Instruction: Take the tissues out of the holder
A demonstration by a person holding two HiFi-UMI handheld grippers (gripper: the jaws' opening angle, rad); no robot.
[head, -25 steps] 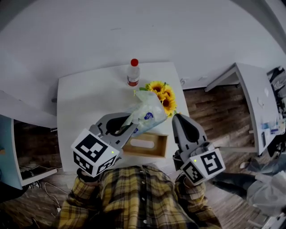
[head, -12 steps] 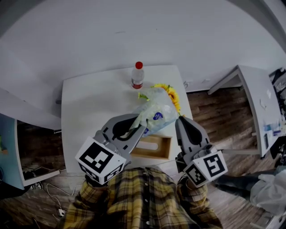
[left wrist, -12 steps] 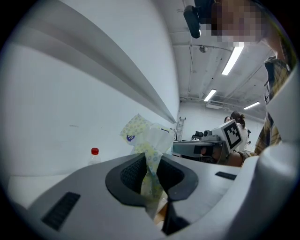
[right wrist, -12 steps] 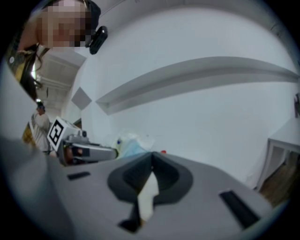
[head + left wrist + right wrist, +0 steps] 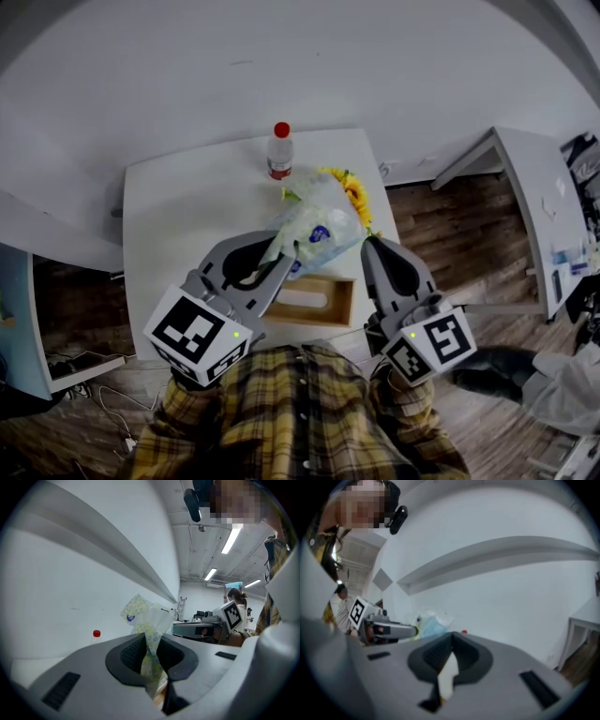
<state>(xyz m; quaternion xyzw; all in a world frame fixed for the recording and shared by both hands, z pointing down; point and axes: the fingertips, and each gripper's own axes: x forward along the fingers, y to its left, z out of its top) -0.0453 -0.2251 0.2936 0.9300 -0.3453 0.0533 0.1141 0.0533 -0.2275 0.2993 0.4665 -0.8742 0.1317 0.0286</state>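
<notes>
The tissue pack (image 5: 317, 228) hangs in the air over the far edge of the wooden holder (image 5: 339, 302), near the middle of the white table (image 5: 183, 216). It is a soft plastic pack, pale with a yellow pattern and a blue mark on its side. Its long axis runs from its pinched near end up and away from the person, slanting to the right, so the free end points at the sunflowers (image 5: 355, 193) lying just behind it. In the head view, I cannot tell whether the pinched end still touches the holder.

The left gripper (image 5: 279, 261) has hold of that near end. In the left gripper view its jaws stand only a little apart, and their ribbed pads press on the crumpled plastic from both sides. The pack rises out of them.

The right gripper (image 5: 379, 246) sits just beside the holder's right end, apart from the pack. Its jaws are brought together at the tips, with nothing between them.

A bottle (image 5: 279, 151) with a red cap stands upright at the table's far edge, beyond the pack.
</notes>
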